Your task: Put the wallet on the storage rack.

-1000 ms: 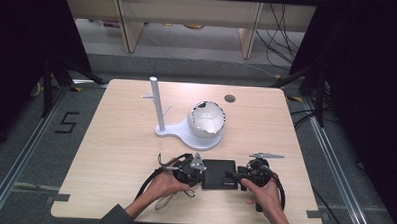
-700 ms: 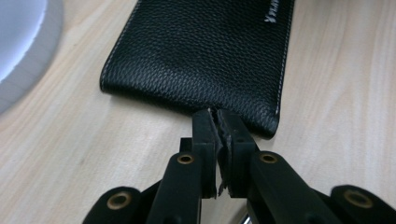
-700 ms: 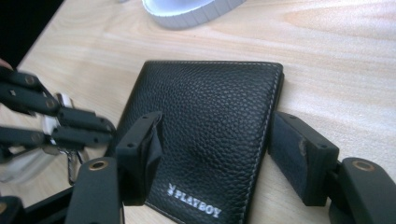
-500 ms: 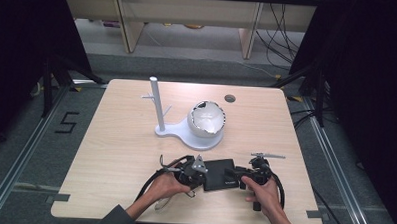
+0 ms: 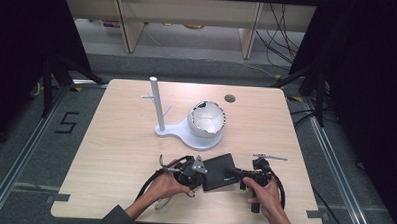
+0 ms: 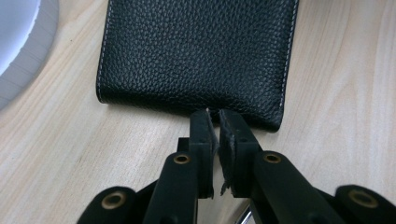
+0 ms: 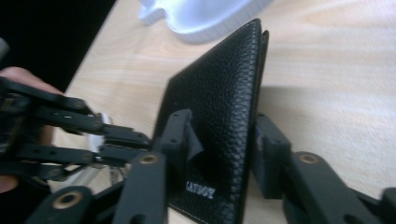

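the black wallet (image 5: 220,171) lies on the counter (image 5: 110,154) between both hands. it looks light, soft and bendy, not slippery. the left tool (image 6: 214,122) pinches its edge. the right tool (image 7: 223,140) has just been closing around its other end; grab the edges.

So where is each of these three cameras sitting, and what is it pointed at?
High view: above the table, looking forward and down; both forearms, left gripper and right gripper at the wallet.
Left gripper view: on the left gripper, facing the wallet's edge.
Right gripper view: on the right gripper, jaws astride the wallet; fingers at left.
All share the wallet and white stand.
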### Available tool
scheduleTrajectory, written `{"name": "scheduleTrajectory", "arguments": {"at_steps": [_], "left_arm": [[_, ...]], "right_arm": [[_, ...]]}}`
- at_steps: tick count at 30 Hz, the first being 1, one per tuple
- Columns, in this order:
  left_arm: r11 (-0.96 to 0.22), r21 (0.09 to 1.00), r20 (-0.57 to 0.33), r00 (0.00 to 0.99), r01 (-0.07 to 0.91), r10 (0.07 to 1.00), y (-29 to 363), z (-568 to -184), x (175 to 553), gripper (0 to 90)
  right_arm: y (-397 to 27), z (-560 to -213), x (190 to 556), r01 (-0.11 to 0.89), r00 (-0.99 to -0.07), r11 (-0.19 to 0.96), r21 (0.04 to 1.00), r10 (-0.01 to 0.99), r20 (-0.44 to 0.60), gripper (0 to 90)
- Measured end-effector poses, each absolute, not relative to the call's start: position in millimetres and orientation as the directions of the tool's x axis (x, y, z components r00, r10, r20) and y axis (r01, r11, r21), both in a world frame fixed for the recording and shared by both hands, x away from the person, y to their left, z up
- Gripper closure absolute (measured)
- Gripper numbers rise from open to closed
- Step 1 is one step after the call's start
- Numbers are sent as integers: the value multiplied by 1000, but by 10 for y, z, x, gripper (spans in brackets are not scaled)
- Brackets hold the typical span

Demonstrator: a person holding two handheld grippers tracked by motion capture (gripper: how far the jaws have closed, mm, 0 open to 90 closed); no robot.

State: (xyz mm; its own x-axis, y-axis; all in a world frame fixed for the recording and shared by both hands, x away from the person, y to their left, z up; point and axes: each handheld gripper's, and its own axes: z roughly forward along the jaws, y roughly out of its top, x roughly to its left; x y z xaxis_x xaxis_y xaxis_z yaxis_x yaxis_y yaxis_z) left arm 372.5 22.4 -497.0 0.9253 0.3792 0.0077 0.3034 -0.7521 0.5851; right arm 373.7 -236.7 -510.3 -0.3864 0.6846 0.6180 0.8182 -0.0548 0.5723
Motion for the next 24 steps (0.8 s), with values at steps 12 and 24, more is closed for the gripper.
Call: {"name": "scheduleTrajectory", "arguments": {"at_steps": [12,24], "left_arm": [[-717,614,9,905,330,425,393,-4770,3750,574],[-653,659,27,857,372,515,1096,-4448,3413,346]], "right_arm": [[-2316,-4980,3706,785,-453,-56,617,627,634,764],[-2286,-4754,3726,705,-566,-2,709,600,565,806]]}}
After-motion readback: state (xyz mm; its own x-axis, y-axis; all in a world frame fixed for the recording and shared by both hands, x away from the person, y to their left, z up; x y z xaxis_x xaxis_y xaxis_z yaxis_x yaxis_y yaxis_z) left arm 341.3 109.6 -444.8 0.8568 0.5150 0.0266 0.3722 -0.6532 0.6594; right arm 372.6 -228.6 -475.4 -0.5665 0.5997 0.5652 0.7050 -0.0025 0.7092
